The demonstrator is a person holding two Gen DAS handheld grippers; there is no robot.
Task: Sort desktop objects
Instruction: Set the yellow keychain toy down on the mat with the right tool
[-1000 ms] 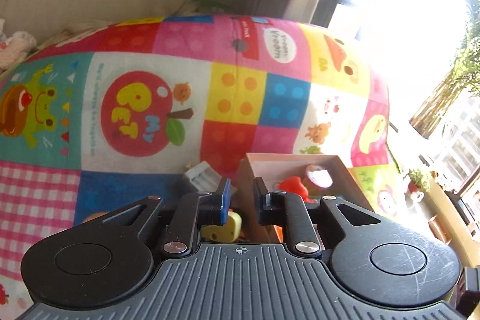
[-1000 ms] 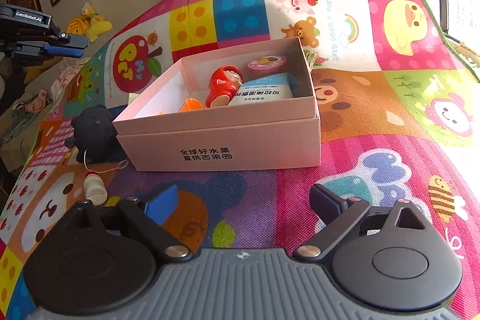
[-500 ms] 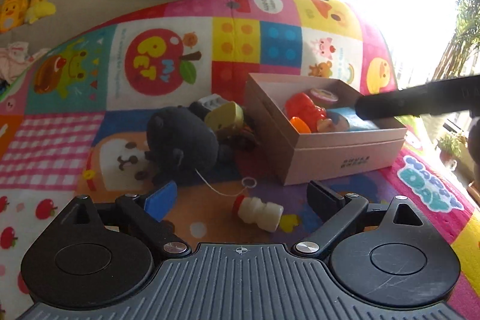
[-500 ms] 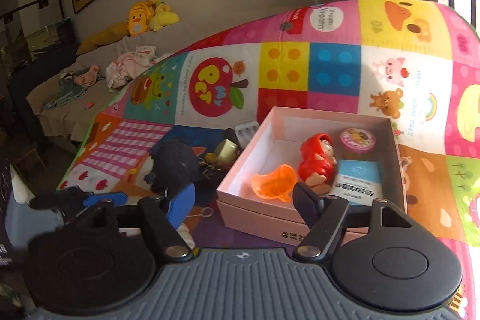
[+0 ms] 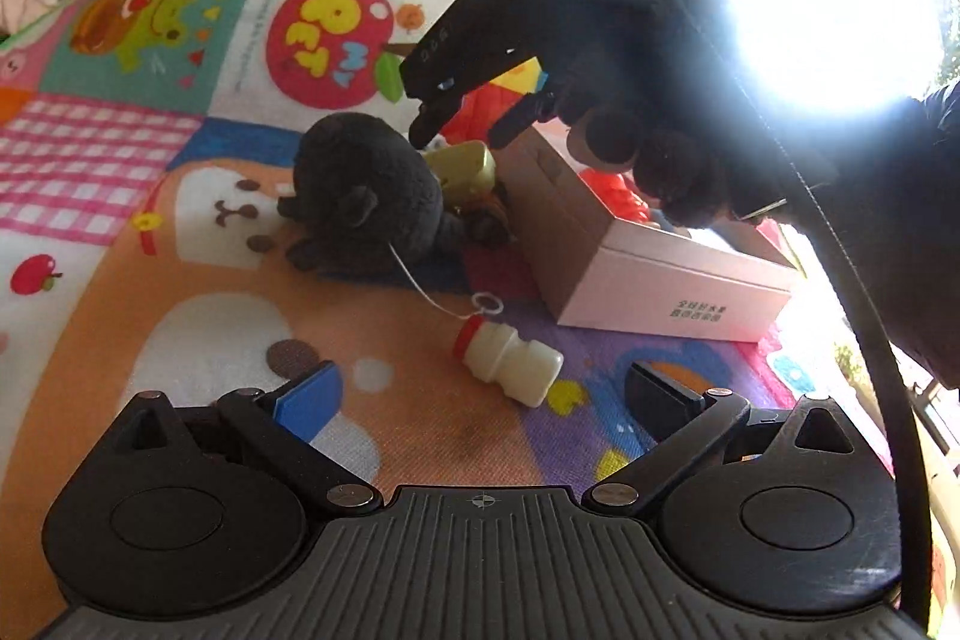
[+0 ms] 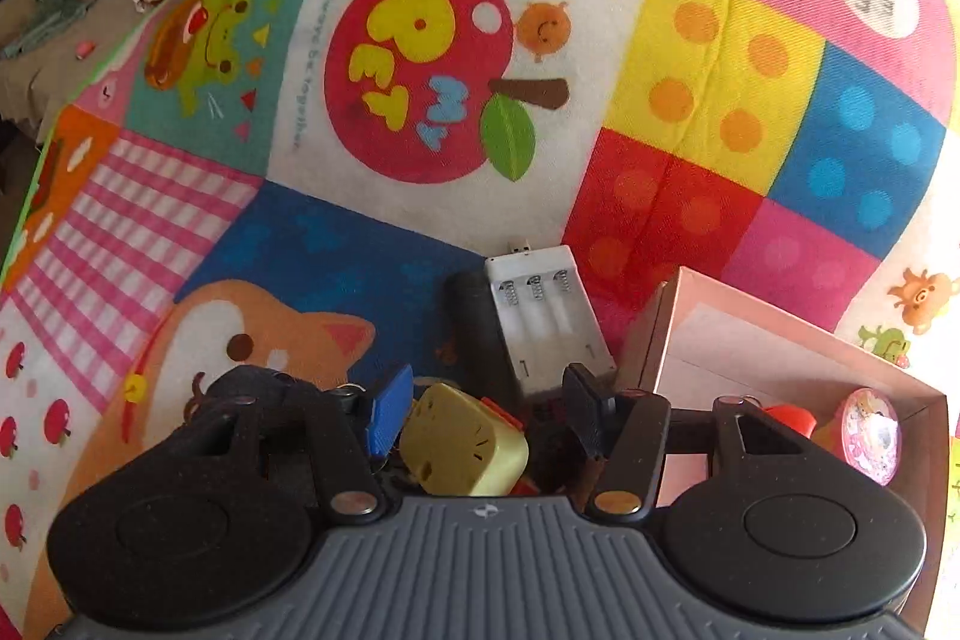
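Spreading to nearly full width, the left gripper [image 5: 483,391] has its jaws opening with nothing between them; it hangs over the patchwork play mat [image 5: 180,280]. A small white bottle with a red cap [image 5: 510,357] lies on its side on the mat just ahead of the gap between the fingertips, untouched.

Right gripper [image 6: 486,415]: jaws about half spread and closing. The yellow block toy [image 6: 465,451] sits between the blue-padded finger [image 6: 390,415] and the black one. The blue pad is at the toy's edge; the black pad stands clear of it, so no grip is made. In the left wrist view this gripper [image 5: 462,124] points steeply down above the same yellow toy [image 5: 465,163], held by a gloved hand [image 5: 660,100].

Surroundings:
- Dark plush animal [image 5: 366,196] lies just left of the yellow toy, touching or nearly so; a thin white cord with a ring [image 5: 489,304] trails from it towards the bottle.
- White battery holder [image 6: 543,319] lies beyond the toy, beside a dark object I cannot identify.
- Pink cardboard box [image 5: 660,292] stands just right of the toy; inside are a red item, partly hidden, and a round pink case [image 6: 870,436].
- Strong window glare washes out the upper right of the left wrist view.
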